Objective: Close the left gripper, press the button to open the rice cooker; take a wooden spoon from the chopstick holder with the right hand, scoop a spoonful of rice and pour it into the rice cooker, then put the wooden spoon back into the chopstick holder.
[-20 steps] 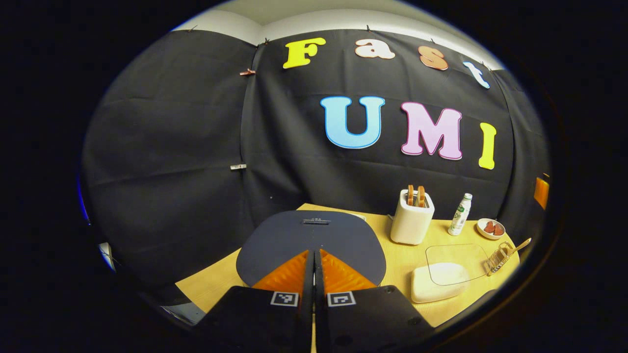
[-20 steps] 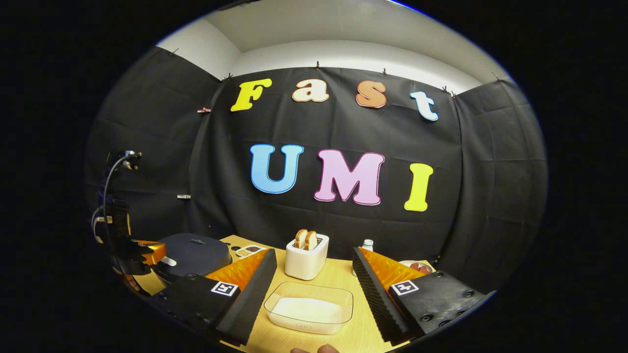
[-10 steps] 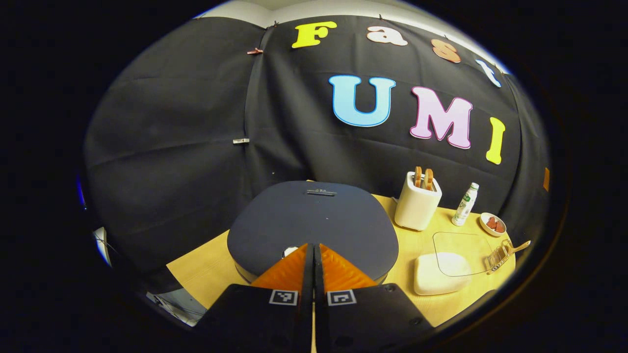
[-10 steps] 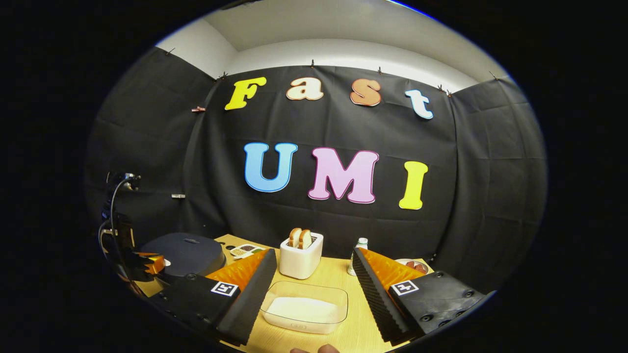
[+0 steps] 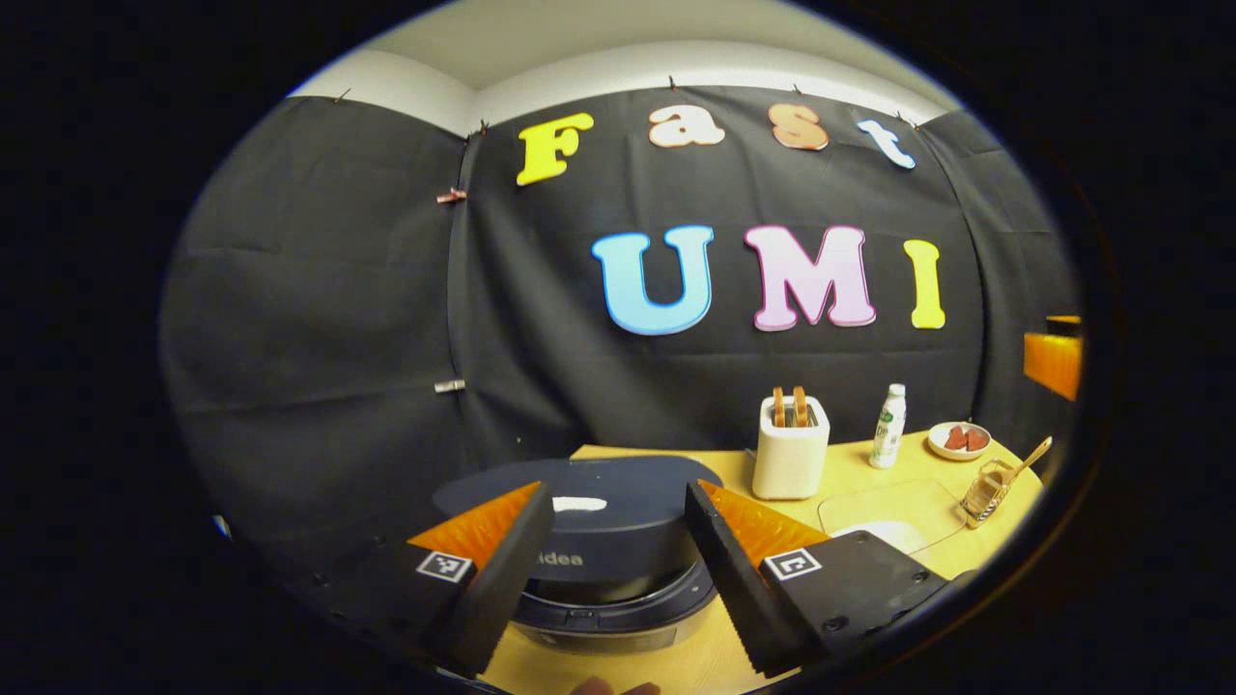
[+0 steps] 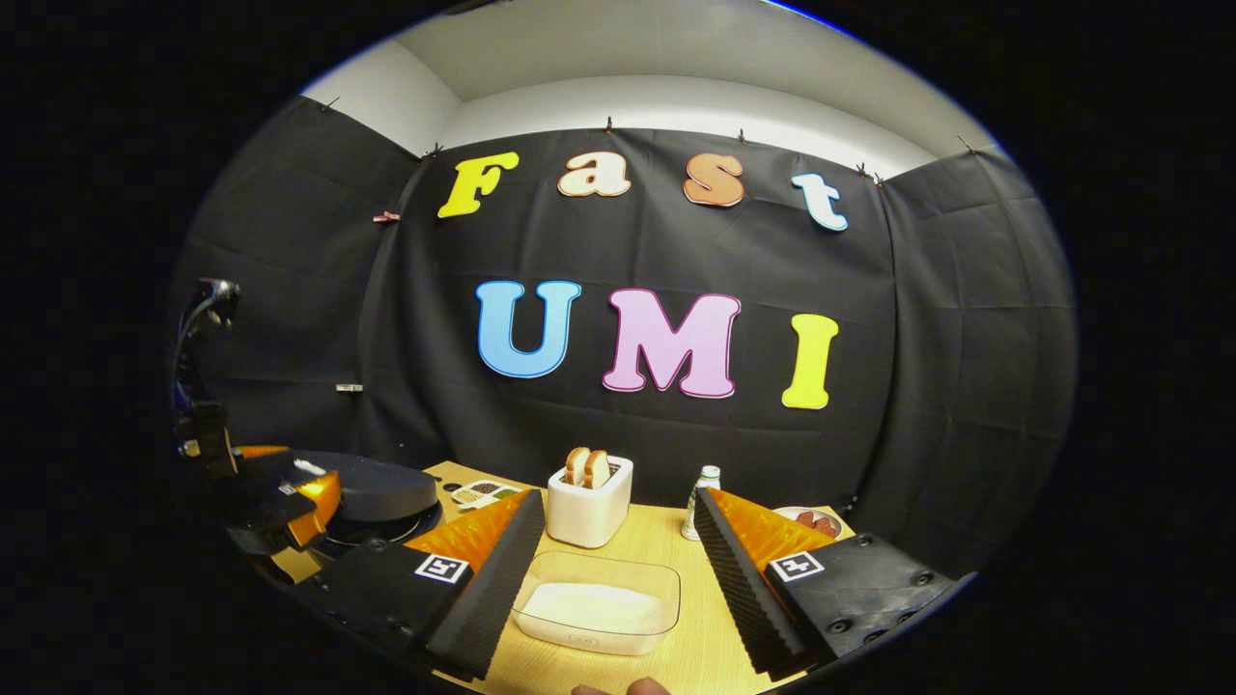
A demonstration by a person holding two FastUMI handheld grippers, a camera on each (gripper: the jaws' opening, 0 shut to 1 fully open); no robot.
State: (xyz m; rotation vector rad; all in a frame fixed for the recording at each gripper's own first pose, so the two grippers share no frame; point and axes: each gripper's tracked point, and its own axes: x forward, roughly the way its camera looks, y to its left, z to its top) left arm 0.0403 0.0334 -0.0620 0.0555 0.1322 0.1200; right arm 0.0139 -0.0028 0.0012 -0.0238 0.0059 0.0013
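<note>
Rice cooker sits on the table right ahead of my left claw, lid slightly lifted, fingers spread wide either side. Right claw released too, hovering over the clear rice container. Wooden spoon in the chopstick holder, far right.

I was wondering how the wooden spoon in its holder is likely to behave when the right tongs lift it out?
The spoon looks thin and rigid, so probably light and stiff. It leans out of a small wire holder, which may tip or drag along if the spoon catches. Its smooth slim handle could twist between the pads, so a firm central pinch seems wise.
</note>
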